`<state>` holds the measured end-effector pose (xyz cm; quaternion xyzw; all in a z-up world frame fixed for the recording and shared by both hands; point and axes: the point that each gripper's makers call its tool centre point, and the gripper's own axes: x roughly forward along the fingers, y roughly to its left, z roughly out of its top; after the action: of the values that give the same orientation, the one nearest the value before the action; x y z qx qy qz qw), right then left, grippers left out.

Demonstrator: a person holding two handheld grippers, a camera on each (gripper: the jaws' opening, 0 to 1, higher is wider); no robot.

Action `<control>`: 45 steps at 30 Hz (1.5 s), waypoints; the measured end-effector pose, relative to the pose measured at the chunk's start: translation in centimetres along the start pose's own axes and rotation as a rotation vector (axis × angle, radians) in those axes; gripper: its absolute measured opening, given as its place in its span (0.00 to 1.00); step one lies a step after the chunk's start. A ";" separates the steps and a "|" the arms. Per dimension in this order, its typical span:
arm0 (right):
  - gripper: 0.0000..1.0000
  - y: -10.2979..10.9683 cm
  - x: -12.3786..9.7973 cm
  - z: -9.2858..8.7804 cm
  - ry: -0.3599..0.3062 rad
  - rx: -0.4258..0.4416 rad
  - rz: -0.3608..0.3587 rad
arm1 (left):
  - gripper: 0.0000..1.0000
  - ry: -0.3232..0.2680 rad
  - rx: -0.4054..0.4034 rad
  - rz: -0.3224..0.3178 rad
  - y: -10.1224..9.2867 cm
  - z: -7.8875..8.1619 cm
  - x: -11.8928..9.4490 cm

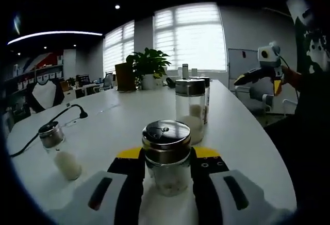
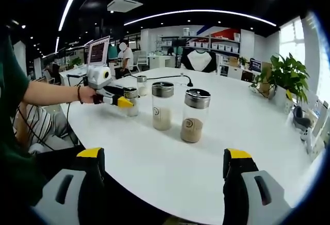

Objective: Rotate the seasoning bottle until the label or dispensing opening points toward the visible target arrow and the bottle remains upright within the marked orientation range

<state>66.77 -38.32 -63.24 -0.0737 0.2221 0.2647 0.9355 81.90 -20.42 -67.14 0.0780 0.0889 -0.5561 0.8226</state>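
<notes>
1. Holding a short seasoning bottle (image 1: 166,155) upright on the white table (image 1: 242,137), I am clamping my left gripper (image 1: 166,176) on its glass sides, just below the metal lid (image 1: 166,134).
2. I am keeping my right gripper (image 2: 165,171) wide apart and empty, off the near table edge, well clear of the two tall jars (image 2: 162,105) standing mid-table.
3. I am seeing no target arrow or marked range, so I am risking turning the bottle to the wrong heading.
4. I am judging that a fast twist could tip the bottle or let the smooth glass slip in the jaws.
5. I am noting another small bottle (image 1: 59,148) sitting to one side, and a tall jar (image 1: 190,109) close behind; swinging wide could knock either.
</notes>
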 end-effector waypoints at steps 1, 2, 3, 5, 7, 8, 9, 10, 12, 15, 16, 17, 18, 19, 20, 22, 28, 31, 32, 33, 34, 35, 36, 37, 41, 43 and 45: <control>0.98 0.0 0.0 0.0 0.000 0.000 0.000 | 0.36 0.000 -0.002 0.008 0.0 0.0 0.0; 0.98 0.0 0.0 -0.1 0.000 0.002 0.002 | 0.36 0.000 -0.005 0.019 0.1 0.0 0.1; 0.98 0.1 0.0 -0.1 0.000 0.003 0.004 | 0.36 -0.001 -0.008 0.027 0.1 0.0 0.1; 0.98 0.1 0.0 0.0 -0.002 0.002 0.004 | 0.36 -0.004 -0.014 0.046 0.2 0.0 0.1; 0.98 -0.1 0.0 -0.1 0.001 -0.001 0.000 | 0.36 -0.007 -0.021 0.064 0.2 -0.1 0.1; 0.98 -0.2 0.0 -0.1 0.000 0.002 -0.002 | 0.36 -0.009 -0.025 0.075 0.2 -0.1 0.1; 0.98 -0.2 0.0 -0.1 0.000 0.005 -0.002 | 0.36 -0.010 -0.028 0.083 0.3 -0.1 0.1; 0.98 -0.2 0.0 -0.1 0.000 0.008 -0.002 | 0.36 -0.012 -0.031 0.095 0.3 0.0 0.1; 0.98 -0.2 0.0 -0.1 0.000 0.008 -0.004 | 0.36 -0.015 -0.040 0.112 0.5 -0.1 0.1; 0.97 -0.1 0.1 -0.1 -0.002 0.007 -0.004 | 0.36 -0.023 -0.060 0.149 0.5 -0.1 0.0; 0.97 -0.1 0.2 -0.1 -0.002 0.007 -0.004 | 0.36 -0.024 -0.063 0.155 0.5 -0.1 0.0; 0.97 -0.1 0.2 -0.1 -0.002 0.009 -0.005 | 0.36 -0.028 -0.082 0.169 0.6 -0.1 0.0; 0.97 -0.1 0.2 -0.1 -0.001 0.011 -0.004 | 0.36 -0.032 -0.101 0.179 0.6 -0.1 0.0; 0.97 -0.1 0.3 -0.2 -0.001 0.012 -0.004 | 0.36 -0.041 -0.109 0.193 0.7 -0.1 0.0; 0.97 -0.1 0.3 -0.1 -0.003 0.015 -0.005 | 0.36 -0.041 -0.104 0.195 0.6 -0.1 0.0; 0.97 -0.1 0.3 -0.1 -0.004 0.017 -0.006 | 0.36 -0.039 -0.101 0.215 0.6 -0.2 0.0; 0.96 -0.3 0.6 0.7 -0.031 0.029 -0.016 | 0.36 -0.040 -0.112 0.278 1.0 -0.3 0.0; 0.96 -0.3 0.7 0.8 -0.032 0.036 -0.014 | 0.36 -0.048 -0.116 0.308 1.3 -0.4 -0.1; 0.96 -0.3 0.7 0.8 -0.031 0.036 -0.015 | 0.36 -0.058 -0.120 0.320 1.3 -0.4 -0.2; 0.96 -0.3 0.8 0.9 -0.032 0.037 -0.015 | 0.36 -0.059 -0.121 0.328 1.4 -0.4 -0.2; 0.96 -0.3 0.8 1.0 -0.033 0.037 -0.014 | 0.36 -0.059 -0.120 0.338 1.3 -0.4 -0.2; 0.96 -0.3 0.8 1.0 -0.032 0.038 -0.013 | 0.36 -0.058 -0.122 0.346 1.3 -0.4 -0.2; 0.96 -0.3 0.8 1.0 -0.030 0.036 -0.013 | 0.36 -0.059 -0.126 0.355 1.3 -0.4 -0.2; 0.96 -0.3 0.9 1.0 -0.028 0.029 -0.014 | 0.36 -0.058 -0.127 0.366 1.3 -0.4 -0.2; 0.96 -0.6 0.8 1.3 -0.033 0.033 -0.025 | 0.36 -0.069 -0.139 0.424 1.5 -0.4 -0.2; 0.96 -0.5 0.8 1.3 -0.033 0.040 -0.024 | 0.36 -0.065 -0.142 0.447 1.6 -0.5 -0.3; 0.96 -0.4 0.8 1.2 -0.033 0.037 -0.022 | 0.36 -0.065 -0.151 0.473 1.6 -0.5 -0.2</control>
<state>68.08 -37.96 -62.53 -0.0546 0.2105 0.2516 0.9431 83.27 -19.50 -67.47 0.0171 0.0829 -0.3422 0.9358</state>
